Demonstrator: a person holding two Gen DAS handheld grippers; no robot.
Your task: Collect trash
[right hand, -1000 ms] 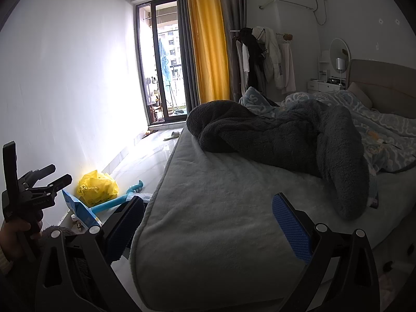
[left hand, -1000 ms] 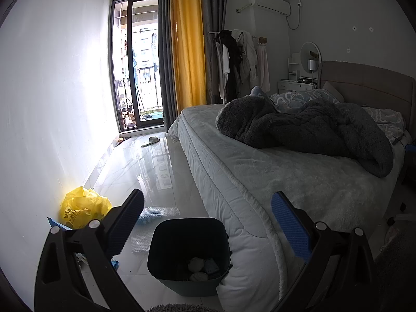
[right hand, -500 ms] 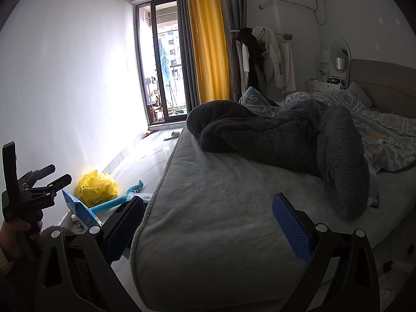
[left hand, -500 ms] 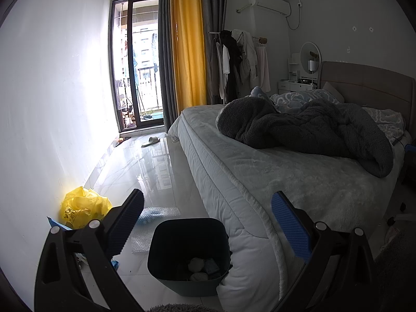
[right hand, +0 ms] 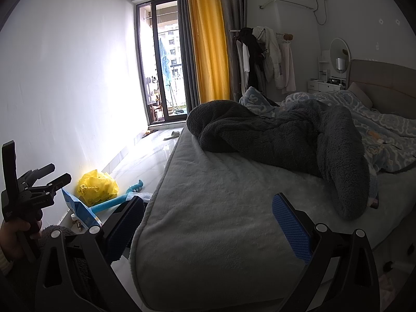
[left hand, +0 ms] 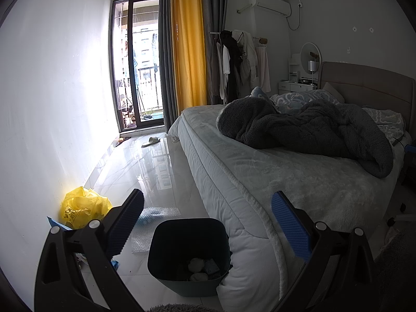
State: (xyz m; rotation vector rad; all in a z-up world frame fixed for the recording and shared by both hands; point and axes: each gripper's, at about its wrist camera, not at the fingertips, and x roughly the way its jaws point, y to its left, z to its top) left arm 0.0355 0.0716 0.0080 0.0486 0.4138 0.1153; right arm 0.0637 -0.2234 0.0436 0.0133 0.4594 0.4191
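Note:
My left gripper (left hand: 208,223) is open and empty, held above a dark bin (left hand: 191,257) that stands on the floor against the bed corner with several crumpled scraps inside. A yellow plastic bag (left hand: 83,206) lies by the wall at left, next to a blue packet (left hand: 56,223) and a sheet of bubble wrap (left hand: 153,214). My right gripper (right hand: 208,223) is open and empty over the bed's foot corner. In the right wrist view the yellow bag (right hand: 96,187), the blue packet (right hand: 80,210) and the left gripper (right hand: 49,174) show at left.
The bed (left hand: 299,179) with a dark grey blanket (left hand: 306,127) fills the right side. A glossy tiled floor (left hand: 145,166) runs to the balcony door, with a slipper (left hand: 150,141) near it. A teal toy (right hand: 117,199) lies on the floor by the bed.

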